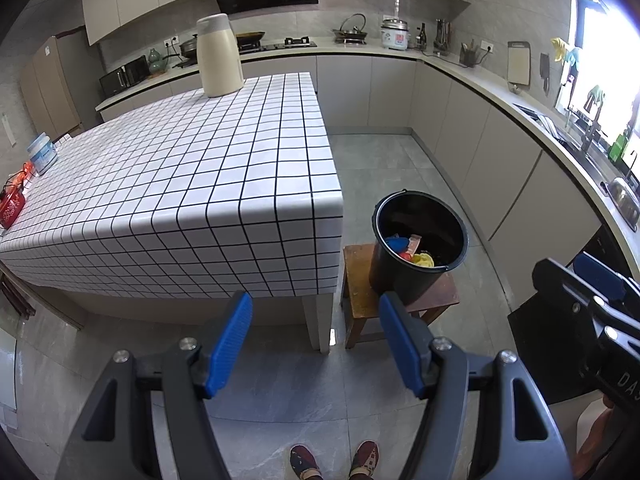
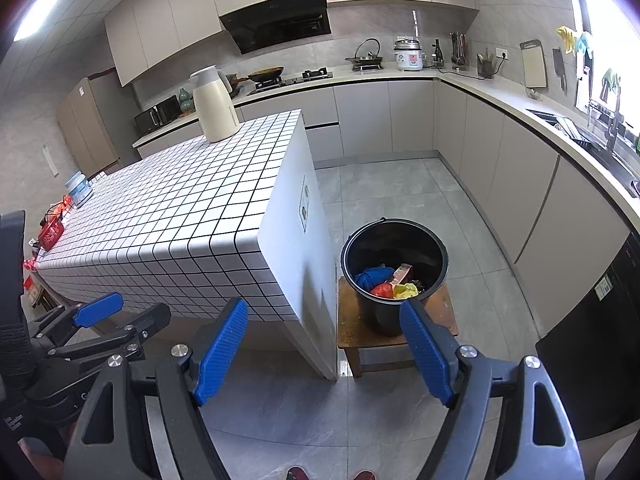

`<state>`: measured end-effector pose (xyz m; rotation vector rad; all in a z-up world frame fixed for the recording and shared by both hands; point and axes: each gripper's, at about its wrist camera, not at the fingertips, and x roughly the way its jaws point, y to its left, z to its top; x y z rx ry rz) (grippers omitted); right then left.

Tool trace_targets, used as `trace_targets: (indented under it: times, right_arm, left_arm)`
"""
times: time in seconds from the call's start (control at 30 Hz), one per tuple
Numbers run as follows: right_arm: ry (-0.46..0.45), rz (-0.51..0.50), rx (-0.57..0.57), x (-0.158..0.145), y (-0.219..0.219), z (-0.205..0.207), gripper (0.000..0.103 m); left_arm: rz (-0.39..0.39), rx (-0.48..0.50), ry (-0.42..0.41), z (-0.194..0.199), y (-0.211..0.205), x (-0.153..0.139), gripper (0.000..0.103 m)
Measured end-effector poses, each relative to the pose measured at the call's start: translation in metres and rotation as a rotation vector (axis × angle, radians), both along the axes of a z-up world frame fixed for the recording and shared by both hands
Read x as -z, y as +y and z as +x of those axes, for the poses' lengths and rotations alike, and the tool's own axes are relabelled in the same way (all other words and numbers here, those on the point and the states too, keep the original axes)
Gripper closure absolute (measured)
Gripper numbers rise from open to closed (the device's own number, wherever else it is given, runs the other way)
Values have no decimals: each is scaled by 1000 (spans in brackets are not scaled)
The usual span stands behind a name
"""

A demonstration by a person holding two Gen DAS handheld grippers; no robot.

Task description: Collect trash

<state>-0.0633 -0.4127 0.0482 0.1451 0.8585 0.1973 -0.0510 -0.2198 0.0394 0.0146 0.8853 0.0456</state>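
Down on a small wooden stool (image 2: 352, 332) stands the black bucket (image 2: 394, 256), holding the trash (image 2: 390, 282): something blue, something red, a yellow scrap and what may be a pinkish wrapper. The stool sits just beside the corner of the white tiled counter (image 1: 192, 184), which carries a cream jug (image 1: 219, 56) at its far end. Left tongs (image 1: 316, 344) and right tongs (image 2: 324, 350) hang released with nothing between their blue pads, above grey floor.

One black bucket (image 2: 394, 276) on one wooden stool (image 2: 352, 328), one tiled table (image 1: 180, 168), one cream jug (image 1: 219, 56) at its far corner, one blue-lidded tub (image 1: 42, 154) and one red packet (image 1: 12, 208) along its left edge, two grippers (image 1: 316, 340) (image 2: 324, 344), two shoes (image 1: 304, 462)
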Motion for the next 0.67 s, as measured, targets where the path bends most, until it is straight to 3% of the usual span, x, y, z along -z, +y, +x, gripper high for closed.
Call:
trace_targets:
  times: [0.4, 0.57, 0.67]
  right_arm:
    - [9, -2, -1, 2, 1, 3, 22]
    - [13, 5, -3, 4, 1, 5, 22]
    - [13, 4, 5, 5, -1, 6, 22]
  left_arm:
    - [-26, 0, 11, 4, 4, 5, 35]
    - [-76, 38, -62, 1, 5, 2, 35]
    - [-64, 47, -68, 2, 2, 0, 35]
